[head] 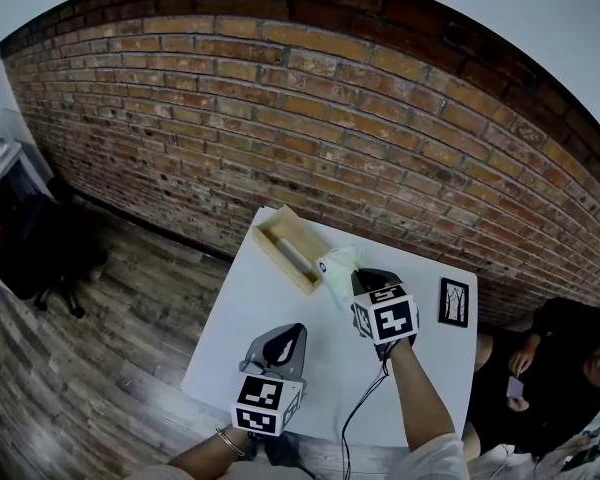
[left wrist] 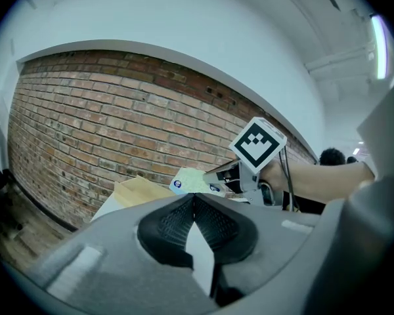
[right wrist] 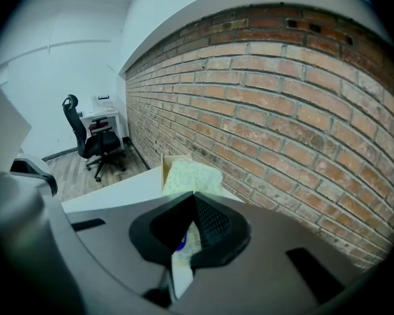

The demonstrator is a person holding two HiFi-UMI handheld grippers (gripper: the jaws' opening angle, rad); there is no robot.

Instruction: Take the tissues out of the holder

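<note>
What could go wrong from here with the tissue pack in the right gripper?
The right gripper pinches the soft tissue pack near one end, so it may sag or slip out. The pack hangs close to the wooden holder, which nothing steadies; a low swing could catch its rim and drag it.

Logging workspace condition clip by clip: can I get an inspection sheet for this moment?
Surface: white table near the brick wall.
Job's things: wooden holder at the table's far left corner; tissue pack by the holder's right end, gripped.
Clutter: small tree picture near the table's right edge.
Grippers: left gripper shut, nothing between the jaws; right gripper shut on the tissue pack.
Cables: black cable trails from the right gripper toward the person.
Surroundings: wood floor, office chair at left, seated person at right.
</note>
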